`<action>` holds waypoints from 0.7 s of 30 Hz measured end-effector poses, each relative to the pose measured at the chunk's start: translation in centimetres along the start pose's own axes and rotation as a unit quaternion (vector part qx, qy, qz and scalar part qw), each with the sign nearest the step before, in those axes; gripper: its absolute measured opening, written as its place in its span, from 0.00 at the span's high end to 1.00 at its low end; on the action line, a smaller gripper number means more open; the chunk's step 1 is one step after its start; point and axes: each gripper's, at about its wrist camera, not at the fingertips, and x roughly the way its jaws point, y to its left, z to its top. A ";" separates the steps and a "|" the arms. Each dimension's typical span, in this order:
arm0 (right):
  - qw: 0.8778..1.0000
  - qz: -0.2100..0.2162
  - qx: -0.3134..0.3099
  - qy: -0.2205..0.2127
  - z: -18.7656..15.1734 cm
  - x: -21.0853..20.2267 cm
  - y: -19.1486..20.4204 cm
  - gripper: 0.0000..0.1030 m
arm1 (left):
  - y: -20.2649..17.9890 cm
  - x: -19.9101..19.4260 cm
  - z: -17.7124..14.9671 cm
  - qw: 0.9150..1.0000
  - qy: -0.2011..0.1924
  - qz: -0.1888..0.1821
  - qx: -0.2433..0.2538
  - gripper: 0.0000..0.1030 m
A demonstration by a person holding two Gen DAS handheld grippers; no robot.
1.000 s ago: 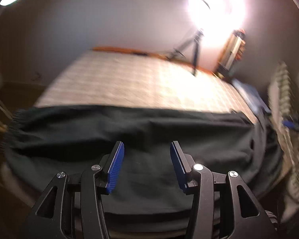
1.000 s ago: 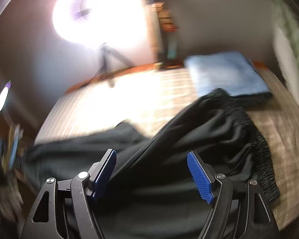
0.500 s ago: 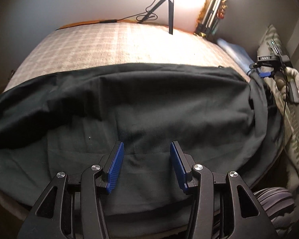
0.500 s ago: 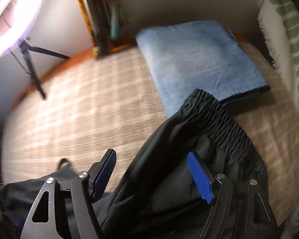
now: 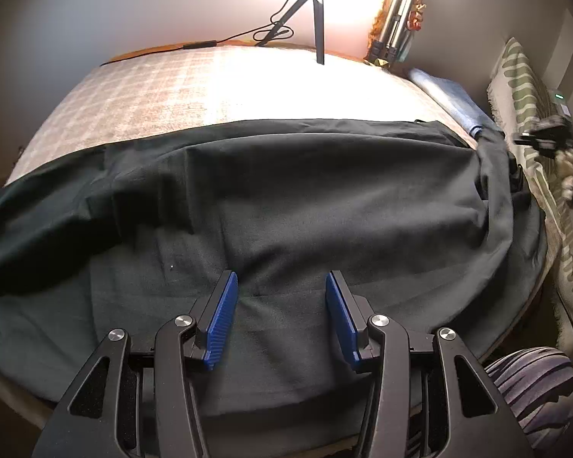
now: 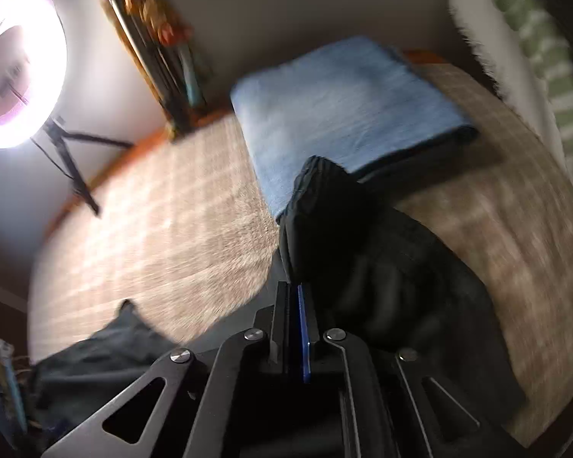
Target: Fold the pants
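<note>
Black pants lie spread across the near half of a bed with a checked beige cover. My left gripper hangs just over the cloth near its front edge, blue pads apart and nothing pinched between them. In the right wrist view the pants bunch up at the elasticated waist, which rises against a folded blue cloth. My right gripper is shut, and the pants' edge runs straight into its closed tips. It also shows, blurred, at the far right of the left wrist view as the right gripper.
A lit ring light on a tripod stands at the far side of the bed beside a bundle of folded stands. A green-and-white patterned cloth hangs at the right. A dark striped cushion sits low right.
My right gripper has swung toward the waistband and its jaws have gone from wide apart to shut on the cloth. My left gripper dropped toward the pants earlier, then held still.
</note>
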 end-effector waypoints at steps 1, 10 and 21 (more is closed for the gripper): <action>1.000 0.002 -0.003 -0.021 -0.8 -1.8 -0.6 1.00 | 0.1 0.0 0.0 1.000 0.000 -0.001 -0.001 0.55; 0.999 0.044 -0.007 -0.031 -3.8 -5.2 -3.9 0.70 | -0.4 0.1 0.1 1.000 0.001 0.012 0.010 0.55; 0.998 0.007 -0.058 0.033 0.8 2.7 4.1 0.47 | -0.3 0.1 -0.2 1.000 -0.012 0.012 0.001 0.55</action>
